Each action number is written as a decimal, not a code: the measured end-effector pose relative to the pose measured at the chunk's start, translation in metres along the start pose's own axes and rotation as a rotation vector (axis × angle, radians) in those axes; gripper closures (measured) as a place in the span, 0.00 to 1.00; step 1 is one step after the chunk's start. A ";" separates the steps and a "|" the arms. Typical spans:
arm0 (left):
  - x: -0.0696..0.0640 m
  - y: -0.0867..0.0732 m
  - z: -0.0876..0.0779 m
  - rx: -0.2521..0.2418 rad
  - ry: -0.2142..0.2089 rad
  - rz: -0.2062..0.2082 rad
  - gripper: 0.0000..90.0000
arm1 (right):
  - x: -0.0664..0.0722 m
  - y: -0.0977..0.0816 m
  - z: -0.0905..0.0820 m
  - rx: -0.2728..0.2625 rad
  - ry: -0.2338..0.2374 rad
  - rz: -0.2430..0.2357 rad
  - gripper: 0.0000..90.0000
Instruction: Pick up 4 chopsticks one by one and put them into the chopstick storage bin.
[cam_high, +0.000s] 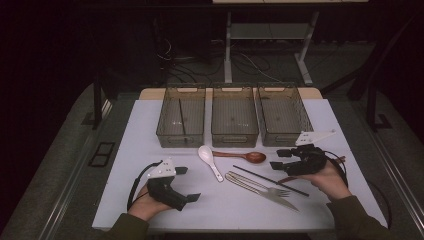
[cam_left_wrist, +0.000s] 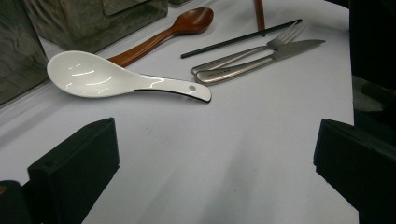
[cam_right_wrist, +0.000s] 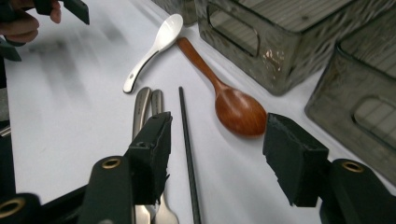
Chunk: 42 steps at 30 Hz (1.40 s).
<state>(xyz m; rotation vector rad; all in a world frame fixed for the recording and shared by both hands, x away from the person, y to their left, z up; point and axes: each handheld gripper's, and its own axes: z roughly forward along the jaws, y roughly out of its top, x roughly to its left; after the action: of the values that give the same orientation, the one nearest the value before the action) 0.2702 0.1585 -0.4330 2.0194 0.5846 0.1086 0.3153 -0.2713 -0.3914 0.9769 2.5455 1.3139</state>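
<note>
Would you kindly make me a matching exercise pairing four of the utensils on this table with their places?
Things:
1. white ceramic soup spoon
2. brown wooden spoon
3. black chopstick
4. steel fork

Places:
A. lies beside the steel knife
B. runs between the right gripper jaws' line of sight
C. nearest the left gripper
D. just before the middle basket

Pairs: 1-C, 2-D, 3-B, 4-A

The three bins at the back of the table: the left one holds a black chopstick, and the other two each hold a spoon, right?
Not quite. The left bin does hold a black chopstick, but the middle bin and right bin have nothing in them, as the high view shows. The white spoon and the wooden spoon both lie on the table in front of the bins.
</note>
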 end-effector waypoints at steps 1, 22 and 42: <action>0.000 0.000 0.000 0.003 0.001 0.000 0.00 | 0.000 -0.002 -0.001 0.002 -0.002 -0.003 0.46; -0.001 0.000 0.000 0.002 0.004 -0.001 0.00 | -0.004 -0.056 -0.030 0.075 -0.028 0.011 0.69; 0.000 0.000 0.001 0.007 0.003 0.000 0.00 | -0.003 -0.076 -0.020 0.199 0.010 -0.058 0.80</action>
<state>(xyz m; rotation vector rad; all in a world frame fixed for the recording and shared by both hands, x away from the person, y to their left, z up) 0.2702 0.1577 -0.4333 2.0266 0.5870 0.1095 0.2724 -0.3186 -0.4381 0.9221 2.7314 1.0690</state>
